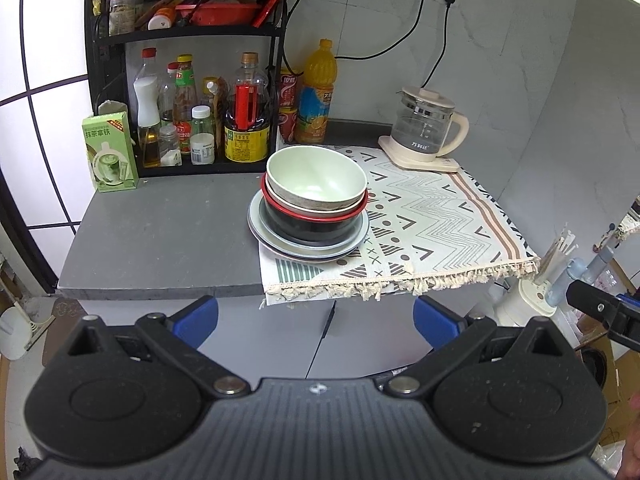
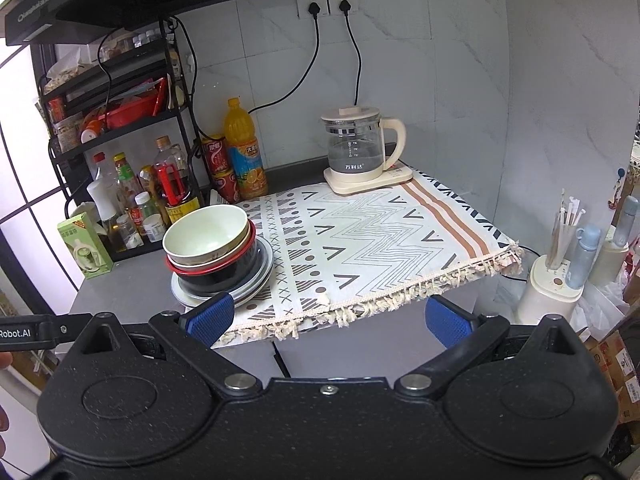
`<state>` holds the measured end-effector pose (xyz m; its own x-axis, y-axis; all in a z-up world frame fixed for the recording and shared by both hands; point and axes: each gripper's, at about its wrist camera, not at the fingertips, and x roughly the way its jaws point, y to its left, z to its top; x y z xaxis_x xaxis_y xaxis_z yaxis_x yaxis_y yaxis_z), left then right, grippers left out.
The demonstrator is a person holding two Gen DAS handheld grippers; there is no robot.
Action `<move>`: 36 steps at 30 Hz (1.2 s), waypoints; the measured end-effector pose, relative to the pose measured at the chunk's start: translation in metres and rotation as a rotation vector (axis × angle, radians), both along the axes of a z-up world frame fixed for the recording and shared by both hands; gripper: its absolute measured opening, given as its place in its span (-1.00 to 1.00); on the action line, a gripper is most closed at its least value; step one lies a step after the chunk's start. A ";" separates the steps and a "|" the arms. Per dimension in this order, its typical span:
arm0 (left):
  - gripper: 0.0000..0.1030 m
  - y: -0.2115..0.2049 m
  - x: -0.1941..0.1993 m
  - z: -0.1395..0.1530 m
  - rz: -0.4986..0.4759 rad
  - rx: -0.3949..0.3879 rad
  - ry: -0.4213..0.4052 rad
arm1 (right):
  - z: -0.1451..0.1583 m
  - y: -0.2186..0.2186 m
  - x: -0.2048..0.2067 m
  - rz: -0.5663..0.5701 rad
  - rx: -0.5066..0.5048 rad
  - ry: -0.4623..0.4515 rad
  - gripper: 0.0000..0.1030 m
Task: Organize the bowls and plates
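Left wrist view: the left gripper hangs in front of the counter, blue fingers spread wide, nothing between them. Ahead, a pale green bowl sits atop a red-rimmed black bowl, stacked on grey plates at the left edge of the patterned cloth. A glass kettle stands at the back.

Right wrist view: the right gripper is likewise wide open and empty, short of the counter edge. The stack lies ahead to its left, on the cloth's near left corner.

left gripper: fingers spread wide, empty | right gripper: fingers spread wide, empty
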<state>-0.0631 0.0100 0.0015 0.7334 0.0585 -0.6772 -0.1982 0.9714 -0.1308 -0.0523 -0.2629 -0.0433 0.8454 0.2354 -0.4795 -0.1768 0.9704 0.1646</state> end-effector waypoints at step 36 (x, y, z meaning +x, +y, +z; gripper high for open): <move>0.99 0.003 -0.002 -0.003 0.011 0.014 -0.021 | 0.001 0.001 -0.003 0.033 -0.041 -0.055 0.99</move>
